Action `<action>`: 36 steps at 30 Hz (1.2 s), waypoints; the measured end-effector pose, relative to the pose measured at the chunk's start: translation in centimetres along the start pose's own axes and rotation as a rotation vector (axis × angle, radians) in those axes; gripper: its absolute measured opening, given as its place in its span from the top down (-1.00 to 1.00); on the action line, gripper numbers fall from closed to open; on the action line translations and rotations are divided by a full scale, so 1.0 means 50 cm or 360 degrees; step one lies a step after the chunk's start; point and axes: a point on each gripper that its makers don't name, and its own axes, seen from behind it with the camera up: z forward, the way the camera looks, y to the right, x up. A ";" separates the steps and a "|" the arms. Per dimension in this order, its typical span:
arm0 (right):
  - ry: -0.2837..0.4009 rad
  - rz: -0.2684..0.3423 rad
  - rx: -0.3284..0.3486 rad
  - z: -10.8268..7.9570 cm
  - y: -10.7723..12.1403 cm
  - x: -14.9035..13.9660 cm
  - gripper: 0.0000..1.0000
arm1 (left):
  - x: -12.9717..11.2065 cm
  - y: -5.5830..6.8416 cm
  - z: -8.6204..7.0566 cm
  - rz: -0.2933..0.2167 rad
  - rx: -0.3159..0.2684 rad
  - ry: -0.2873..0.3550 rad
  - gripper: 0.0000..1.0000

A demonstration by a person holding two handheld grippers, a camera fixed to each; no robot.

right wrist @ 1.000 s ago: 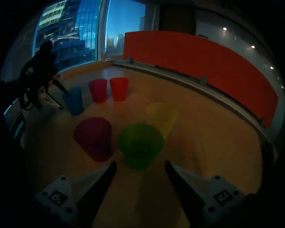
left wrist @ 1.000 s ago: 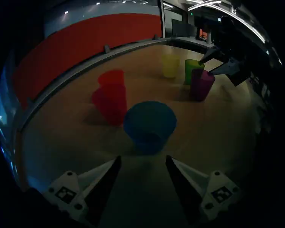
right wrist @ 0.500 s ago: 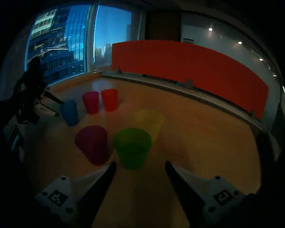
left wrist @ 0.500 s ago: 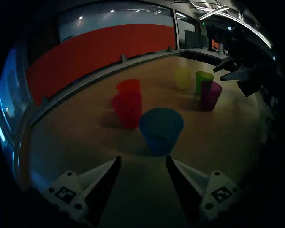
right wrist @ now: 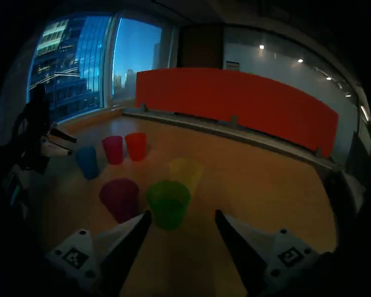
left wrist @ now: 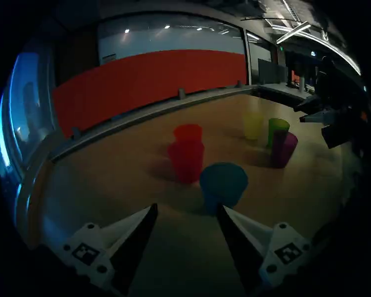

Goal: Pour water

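Blue plastic cup [left wrist: 223, 185] stands just beyond left gripper [left wrist: 185, 206], which gapes empty, as does right gripper [right wrist: 182, 213]. Off-centre closing could tip it against the red plastic cup [left wrist: 186, 161] behind.

Six plastic cups are standing on one wooden table [left wrist: 111, 163], each a different colour. In the left gripper view, three are sitting together near the centre: one blue cup [left wrist: 224, 185], one crimson cup [left wrist: 186, 161] at its eleven o'clock, and one orange-red cup [left wrist: 188, 132] just behind that. Three more are clustering at two o'clock: one yellow cup [left wrist: 253, 125], one green cup [left wrist: 277, 129] and one purple cup [left wrist: 283, 148]. Two grippers are showing: the left gripper [left wrist: 185, 209] at six o'clock and the right gripper [left wrist: 299, 113] at three o'clock. One long red panel [left wrist: 151, 79] is running behind the table.
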 end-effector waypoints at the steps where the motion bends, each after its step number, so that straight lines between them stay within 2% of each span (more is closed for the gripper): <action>1: 0.0017 0.0007 -0.0012 0.000 0.001 0.005 -0.99 | 0.005 -0.003 -0.002 -0.0005 0.0015 0.0015 -0.73; 5: 0.0088 0.0049 -0.0082 -0.001 0.015 0.029 -0.98 | 0.027 -0.020 -0.008 -0.0039 0.0087 0.0087 -0.73; 11: 0.0201 0.0117 -0.0180 -0.006 0.034 0.061 -0.99 | 0.054 -0.054 -0.019 -0.0140 0.0214 0.0202 -0.73; 17: 0.0288 0.0146 -0.0260 -0.009 0.050 0.081 -0.99 | 0.084 -0.081 -0.033 -0.0227 0.0313 0.0340 -0.73; 23: 0.0368 0.0188 -0.0334 -0.009 0.071 0.108 -0.99 | 0.121 -0.087 -0.042 -0.0251 0.0371 0.0461 -0.73; 29: 0.0452 0.0191 -0.0370 -0.011 0.073 0.138 -0.99 | 0.151 -0.095 -0.052 -0.0293 0.0428 0.0559 -0.73; 36: 0.0517 0.0236 -0.0458 -0.010 0.089 0.163 -0.99 | 0.171 -0.107 -0.066 -0.0359 0.0495 0.0625 -0.73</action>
